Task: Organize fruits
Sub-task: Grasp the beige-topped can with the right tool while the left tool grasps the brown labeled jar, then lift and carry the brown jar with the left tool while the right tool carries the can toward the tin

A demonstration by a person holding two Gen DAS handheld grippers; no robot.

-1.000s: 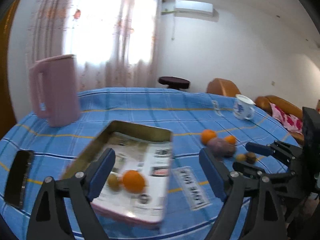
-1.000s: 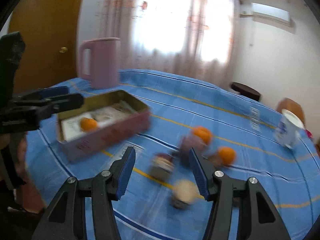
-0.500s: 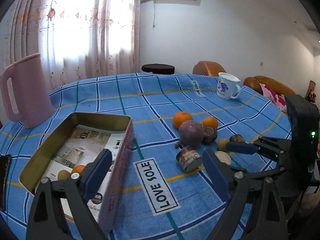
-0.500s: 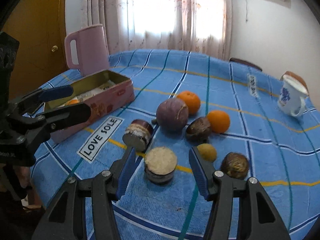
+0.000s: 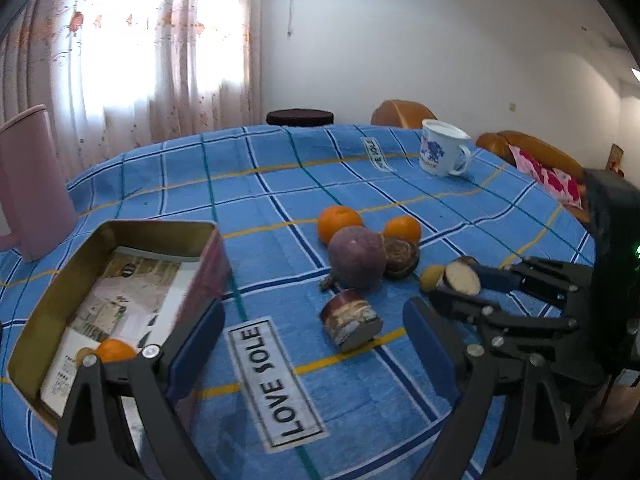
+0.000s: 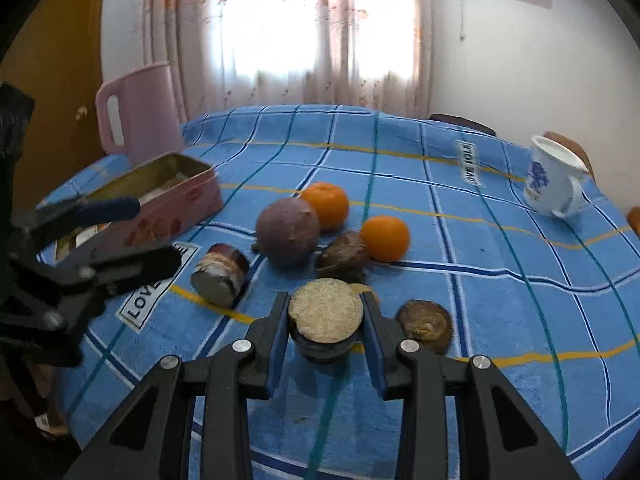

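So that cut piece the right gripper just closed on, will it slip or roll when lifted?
The cut piece is a short dark-skinned cylinder with a flat pale face. The right gripper pads press its curved sides, so it may pivot. Set on its side like the other cut piece, it would probably roll.

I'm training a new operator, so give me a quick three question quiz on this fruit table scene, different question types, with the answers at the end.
1. True or false: the right gripper has its jaws closed on the cut fruit piece.
2. Multiple choice: where is the white mug? A) inside the tin B) on the tablecloth, apart from the fruit C) in the left gripper
3. Fill in: the tin box already holds a whole ____ fruit.

Key: 1 true; 2 B; 3 orange.
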